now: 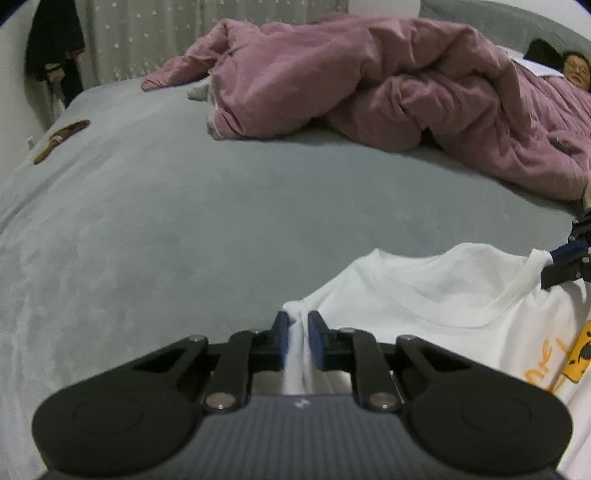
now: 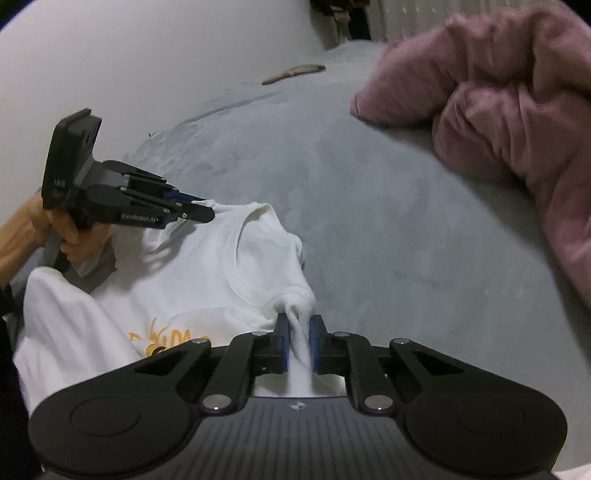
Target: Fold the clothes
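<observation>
Left gripper: clamped on a pinched fold of the white T-shirt, left wrist view. Blue pads squeeze the cloth from both sides; fabric runs back between the fingers toward the camera.
T-shirt, left view: lies on the grey bedspread at lower right, neckline facing up and away. Orange print shows on its right part, partly cut off by the frame edge.
Right gripper, left view: at the far right edge, fingers nipped onto the other shoulder of the shirt beside the collar.
Pink duvet: bunched across the far side of the bed, well apart from the shirt.
Person: lying at the top right corner, partly under the duvet.
Brown object: flat on the bedspread near the left edge; cannot tell what it is.
Curtain: pale, patterned, behind the bed.

Right gripper: closed on a bunched shoulder corner of the T-shirt, right wrist view. Cloth is nipped between the blue pads and trails back under the body.
Left gripper, right view: at left, held in a hand, tips closed on the opposite shoulder edge.
T-shirt, right view: spread between the two grippers, collar up, orange print near the bottom edge, partly hidden by the gripper body.
Bedspread, right view: grey, bare beyond the shirt.
Duvet, right view: pink heap at upper right, apart from the shirt.
</observation>
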{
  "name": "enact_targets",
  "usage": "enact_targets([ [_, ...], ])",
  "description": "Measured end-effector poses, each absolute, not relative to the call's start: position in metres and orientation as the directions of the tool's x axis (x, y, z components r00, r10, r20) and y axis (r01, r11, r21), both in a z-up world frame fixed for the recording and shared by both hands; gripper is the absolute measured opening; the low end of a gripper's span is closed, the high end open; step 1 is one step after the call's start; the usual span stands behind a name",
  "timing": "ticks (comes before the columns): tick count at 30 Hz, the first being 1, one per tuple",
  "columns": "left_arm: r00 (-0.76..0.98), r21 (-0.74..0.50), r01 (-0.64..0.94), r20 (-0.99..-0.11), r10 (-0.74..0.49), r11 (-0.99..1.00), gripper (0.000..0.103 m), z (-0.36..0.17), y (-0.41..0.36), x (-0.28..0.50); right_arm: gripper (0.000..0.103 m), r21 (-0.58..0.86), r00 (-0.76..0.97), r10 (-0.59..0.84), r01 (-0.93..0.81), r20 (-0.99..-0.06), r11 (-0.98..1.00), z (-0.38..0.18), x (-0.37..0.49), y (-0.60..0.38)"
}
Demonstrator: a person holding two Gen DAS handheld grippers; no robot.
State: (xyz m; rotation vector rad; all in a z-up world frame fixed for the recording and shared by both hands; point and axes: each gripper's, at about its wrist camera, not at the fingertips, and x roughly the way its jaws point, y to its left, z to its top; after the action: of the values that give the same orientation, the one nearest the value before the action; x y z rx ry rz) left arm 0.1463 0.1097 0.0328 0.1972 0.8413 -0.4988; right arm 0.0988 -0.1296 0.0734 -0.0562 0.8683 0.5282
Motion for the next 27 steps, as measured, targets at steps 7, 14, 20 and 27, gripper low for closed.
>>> enact_targets([
  [7, 0.703, -0.001, 0.382, -0.648, -0.292, 0.924, 0.011, 0.078, 0.127, 0.137, 0.01, -0.107, 0.721, 0.271, -0.432, -0.638, 0.896, 0.096, 0.088, -0.115],
  [14, 0.793, 0.057, 0.279, -0.576, -0.197, 0.959, 0.011, 0.098, 0.129, 0.138, 0.01, -0.439, 0.87, 0.143, -0.372, -0.472, 0.818, 0.097, 0.078, -0.07],
  [20, 0.784, 0.07, 0.224, -0.606, -0.137, 0.972, 0.011, 0.081, 0.139, 0.145, 0.011, -0.275, 0.762, 0.257, -0.493, -0.594, 0.825, 0.086, 0.084, -0.076],
  [27, 0.775, 0.054, 0.213, -0.618, -0.134, 0.976, 0.011, 0.077, 0.146, 0.149, 0.016, 0.057, 0.587, 0.469, -0.583, -0.659, 0.81, 0.091, 0.095, -0.101],
])
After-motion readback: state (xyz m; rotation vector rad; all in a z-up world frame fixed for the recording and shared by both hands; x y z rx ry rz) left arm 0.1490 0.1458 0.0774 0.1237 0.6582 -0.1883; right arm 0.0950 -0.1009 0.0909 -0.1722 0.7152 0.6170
